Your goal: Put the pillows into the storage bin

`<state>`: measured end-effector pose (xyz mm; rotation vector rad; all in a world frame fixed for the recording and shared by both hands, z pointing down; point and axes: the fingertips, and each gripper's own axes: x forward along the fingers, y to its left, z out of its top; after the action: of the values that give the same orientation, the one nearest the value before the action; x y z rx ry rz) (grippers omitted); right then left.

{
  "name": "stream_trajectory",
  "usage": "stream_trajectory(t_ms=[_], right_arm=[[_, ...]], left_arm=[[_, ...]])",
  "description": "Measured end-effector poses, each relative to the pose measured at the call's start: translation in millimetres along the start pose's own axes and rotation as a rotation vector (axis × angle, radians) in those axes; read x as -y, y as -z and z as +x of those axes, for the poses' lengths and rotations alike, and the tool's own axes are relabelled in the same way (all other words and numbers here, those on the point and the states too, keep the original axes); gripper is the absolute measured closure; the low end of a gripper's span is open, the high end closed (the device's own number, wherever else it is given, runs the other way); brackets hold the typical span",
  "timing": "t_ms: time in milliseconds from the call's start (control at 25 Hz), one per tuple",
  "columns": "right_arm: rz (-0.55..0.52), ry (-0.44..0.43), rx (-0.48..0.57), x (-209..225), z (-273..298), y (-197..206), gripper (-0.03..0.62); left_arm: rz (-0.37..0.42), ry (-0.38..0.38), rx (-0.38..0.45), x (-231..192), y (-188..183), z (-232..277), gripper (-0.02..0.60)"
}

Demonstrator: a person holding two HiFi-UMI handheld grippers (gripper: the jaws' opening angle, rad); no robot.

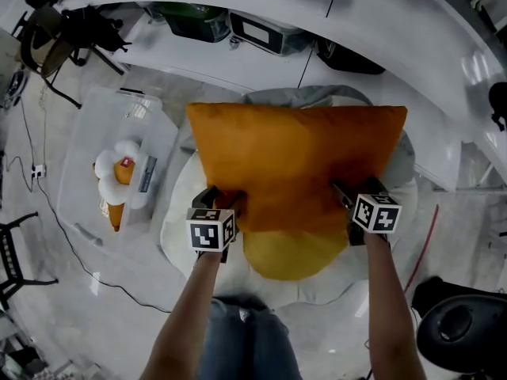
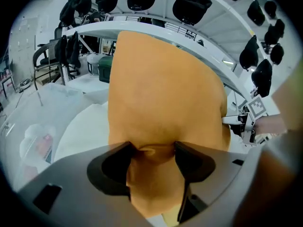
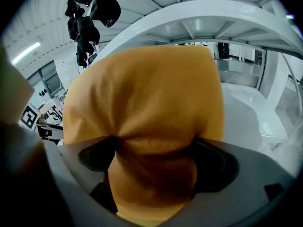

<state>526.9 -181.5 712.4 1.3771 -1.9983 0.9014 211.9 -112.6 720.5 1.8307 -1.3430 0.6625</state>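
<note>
A large orange pillow [image 1: 293,157] is held up in front of me over a white cushion [image 1: 176,232]. My left gripper [image 1: 226,203] is shut on its near left edge and my right gripper [image 1: 348,195] on its near right edge. In the left gripper view the orange pillow [image 2: 161,89] is pinched into a fold between the jaws of the left gripper [image 2: 152,150]. The right gripper view shows the orange pillow [image 3: 147,89] creased the same way in the right gripper [image 3: 154,148]. A yellow pillow [image 1: 289,258] peeks out beneath it. The clear storage bin [image 1: 83,141] stands at the left.
Inside the bin lies a white and orange plush toy [image 1: 117,179]. A grey cushion [image 1: 317,95] shows behind the orange pillow. A curved white desk [image 1: 396,50] wraps the far side, with boxes under it. A black chair [image 1: 459,331] is at the lower right, and cables run over the floor at left.
</note>
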Motion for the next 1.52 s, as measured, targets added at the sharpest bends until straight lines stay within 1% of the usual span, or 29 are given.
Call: stream_trajectory(t_ms=[80,120,280,360,440,480,560,640,760,920,1080,1320,1520], right_arm=[[-0.011,0.016,0.011,-4,10,-3,0.1],[-0.018,0.027,0.018,-5,12,-3,0.127],[-0.031,0.08,0.035,-5,0,-1,0.297],[-0.042,0.078,0.042,-11,-9,1,0.38],[-0.054,0.072,0.063,-18,-20,-1,0.472],[-0.054,0.077,0.076,-20,-27,-4,0.507],[-0.038,0.094,0.101,-25,-41,-9,0.55],[-0.019,0.101,0.121,-30,-57,-18,0.569],[-0.021,0.088,0.134,-45,-79,-32,0.58],[-0.019,0.057,0.134,-70,-108,-46,0.585],[-0.033,0.007,0.153,-106,-127,-70,0.585],[-0.107,-0.084,0.143,-180,-115,-100,0.583],[-0.218,-0.188,0.113,-259,-78,-120,0.583]], left_arm=[[0.004,0.018,0.008,1,-2,7,0.303],[0.009,0.024,0.008,1,-3,9,0.321],[0.036,0.054,0.013,8,-1,5,0.421],[0.043,0.073,0.026,13,1,-3,0.464],[0.054,0.083,0.044,18,-5,-12,0.488],[0.06,0.083,0.053,22,-8,-18,0.496],[0.065,0.08,0.07,28,-16,-31,0.505],[0.061,0.075,0.091,31,-24,-45,0.508],[0.04,0.058,0.118,30,-39,-74,0.509],[0.02,0.029,0.129,28,-50,-117,0.512],[-0.014,-0.027,0.164,15,-60,-164,0.514],[-0.094,-0.133,0.207,-37,-58,-218,0.514],[-0.206,-0.238,0.242,-96,-38,-256,0.514]])
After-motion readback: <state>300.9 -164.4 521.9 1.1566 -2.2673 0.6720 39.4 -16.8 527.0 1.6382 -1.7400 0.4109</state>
